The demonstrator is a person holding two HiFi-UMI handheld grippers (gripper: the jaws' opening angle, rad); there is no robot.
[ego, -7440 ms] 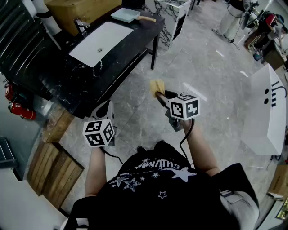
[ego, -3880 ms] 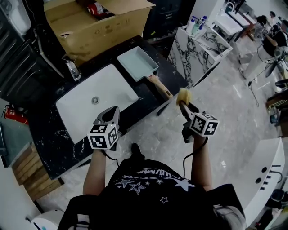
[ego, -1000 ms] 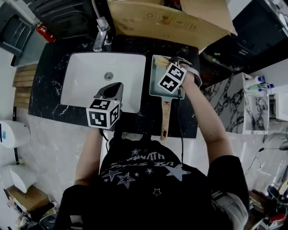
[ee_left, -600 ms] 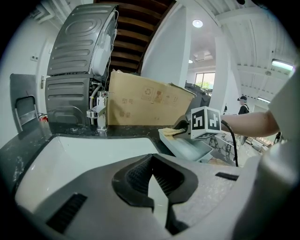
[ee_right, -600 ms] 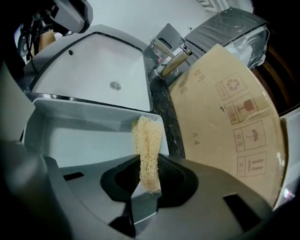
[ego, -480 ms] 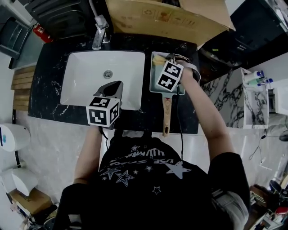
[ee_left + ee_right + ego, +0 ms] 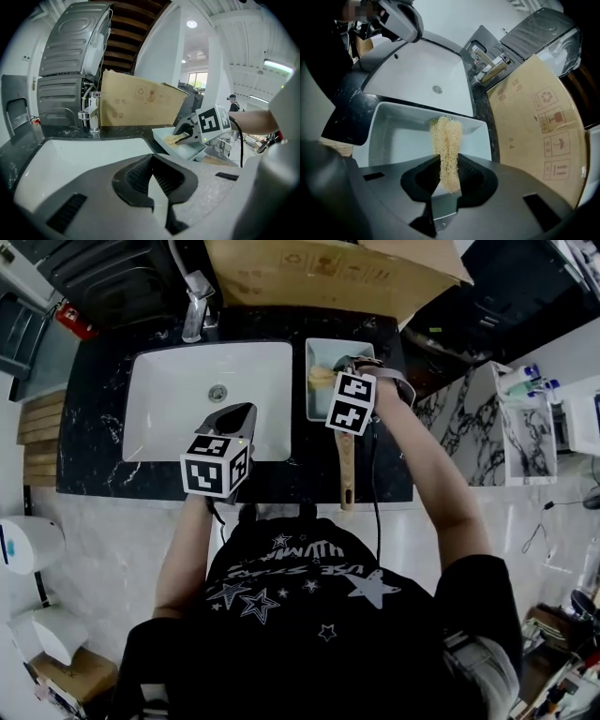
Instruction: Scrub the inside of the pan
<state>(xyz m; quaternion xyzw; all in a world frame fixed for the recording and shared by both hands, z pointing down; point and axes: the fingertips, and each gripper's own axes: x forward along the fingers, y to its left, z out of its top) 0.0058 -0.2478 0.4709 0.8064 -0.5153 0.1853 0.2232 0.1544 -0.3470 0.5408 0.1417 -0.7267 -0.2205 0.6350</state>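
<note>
Pan (image 7: 317, 405), pale blue and rectangular, sits on the black marble tabletop (image 7: 103, 465) just right of the white sink (image 7: 178, 409), with its wooden handle (image 7: 346, 470) pointing toward the person. Behind both stands a cardboard box (image 7: 328, 273), and a tap (image 7: 194, 306) rises at the sink's far left corner. The right gripper (image 7: 333, 377) reaches over the pan with its jaws clamped on a yellowish fibrous scrubber (image 7: 322, 378). In the right gripper view the scrubber (image 7: 446, 140) stands out past the right gripper's (image 7: 449, 164) jaws as a folded strip. It points into the inside of the pan (image 7: 393, 136), toward the far wall, but whether its tip touches the pan cannot be told. The sink (image 7: 417, 70) and tap (image 7: 487, 58) lie beyond, the box (image 7: 539, 122) to the right. The left gripper (image 7: 234, 414) hovers over the sink's near right part. In the left gripper view its (image 7: 152, 180) jaws are closed together with nothing between them, and the pan (image 7: 164, 137) and right gripper (image 7: 190, 133) show ahead to the right.
</note>
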